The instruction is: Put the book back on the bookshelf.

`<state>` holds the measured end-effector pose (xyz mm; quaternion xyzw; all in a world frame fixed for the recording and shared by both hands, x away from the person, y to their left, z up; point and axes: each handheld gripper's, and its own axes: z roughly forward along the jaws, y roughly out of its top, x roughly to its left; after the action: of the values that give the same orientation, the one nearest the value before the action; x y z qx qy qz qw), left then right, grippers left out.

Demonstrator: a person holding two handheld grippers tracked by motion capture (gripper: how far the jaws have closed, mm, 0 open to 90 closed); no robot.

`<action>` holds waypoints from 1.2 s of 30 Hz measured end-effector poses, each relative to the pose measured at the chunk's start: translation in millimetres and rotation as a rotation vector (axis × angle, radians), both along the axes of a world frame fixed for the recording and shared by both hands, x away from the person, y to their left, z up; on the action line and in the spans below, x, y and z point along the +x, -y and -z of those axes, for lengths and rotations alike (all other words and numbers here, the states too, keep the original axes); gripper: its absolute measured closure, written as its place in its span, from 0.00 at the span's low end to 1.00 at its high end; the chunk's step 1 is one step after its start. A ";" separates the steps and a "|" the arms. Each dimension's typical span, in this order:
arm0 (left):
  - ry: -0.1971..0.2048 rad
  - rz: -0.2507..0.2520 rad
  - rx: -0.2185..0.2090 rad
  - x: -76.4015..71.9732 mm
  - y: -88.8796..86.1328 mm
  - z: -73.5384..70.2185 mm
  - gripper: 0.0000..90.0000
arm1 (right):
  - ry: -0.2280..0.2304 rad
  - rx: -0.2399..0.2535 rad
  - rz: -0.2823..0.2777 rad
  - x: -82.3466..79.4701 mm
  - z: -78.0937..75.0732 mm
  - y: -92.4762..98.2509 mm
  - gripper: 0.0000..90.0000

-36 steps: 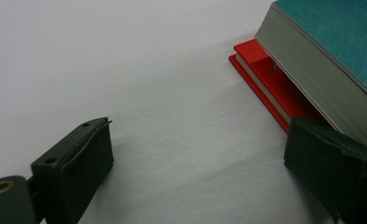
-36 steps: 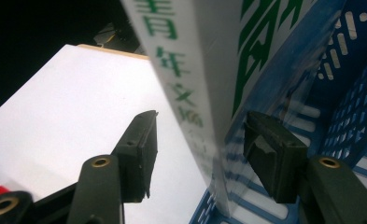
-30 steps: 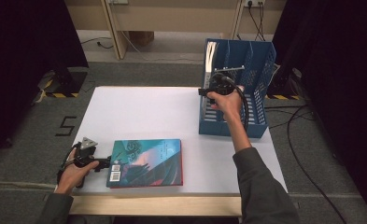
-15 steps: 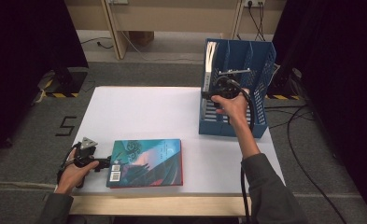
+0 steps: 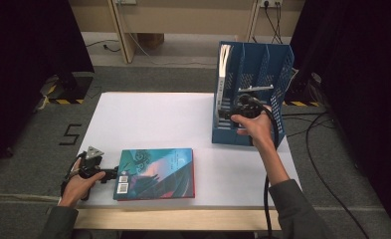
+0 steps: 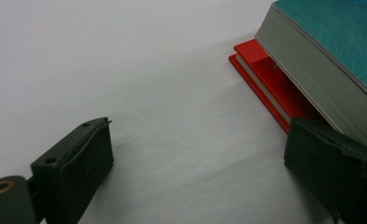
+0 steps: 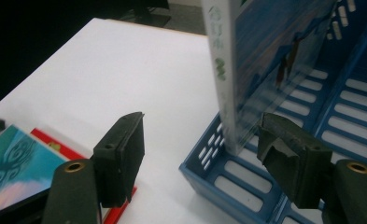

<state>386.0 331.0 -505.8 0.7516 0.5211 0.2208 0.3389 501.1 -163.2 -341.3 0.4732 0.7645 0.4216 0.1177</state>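
A blue slotted file rack (image 5: 277,99) (image 7: 344,107) stands at the table's back right, with a book (image 5: 223,64) (image 7: 265,46) upright in its leftmost slot. My right gripper (image 5: 230,113) (image 7: 207,161) hovers just in front of that slot. Its jaws have just been opening; the book's lower spine lies between and beyond them, untouched. A teal book (image 5: 155,173) (image 6: 330,60) lies flat on a red book (image 6: 270,79) near the front edge. My left gripper (image 5: 108,174) (image 6: 200,172) rests open at their left side, one jaw beside the corner.
The white table (image 5: 148,119) has free room across its middle and back left. The rack's other slots to the right hold nothing I can see. Cables trail on the floor to the right of the table, and a wooden frame stands behind it.
My right gripper has drawn back a little from the rack, toward the front and right, with its jaws wider apart. The left hand and the flat books have stayed put.
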 end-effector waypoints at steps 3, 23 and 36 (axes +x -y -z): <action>0.001 0.003 0.001 -0.3 0.0 -0.2 0.08 | 0.006 0.008 -0.013 -6.8 0.2 1.8 0.36; 0.014 0.020 0.048 -4.7 -6.3 -5.0 0.16 | -0.003 0.043 -0.133 -62.7 37.8 1.5 0.32; 0.010 0.017 0.034 -5.2 -8.9 -4.1 0.16 | -0.053 0.044 -0.193 -78.1 72.4 -12.7 0.31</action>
<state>380.8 339.8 -501.7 0.7604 0.5093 0.2306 0.3306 422.9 -150.4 -413.6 0.4106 0.8001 0.4350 0.0459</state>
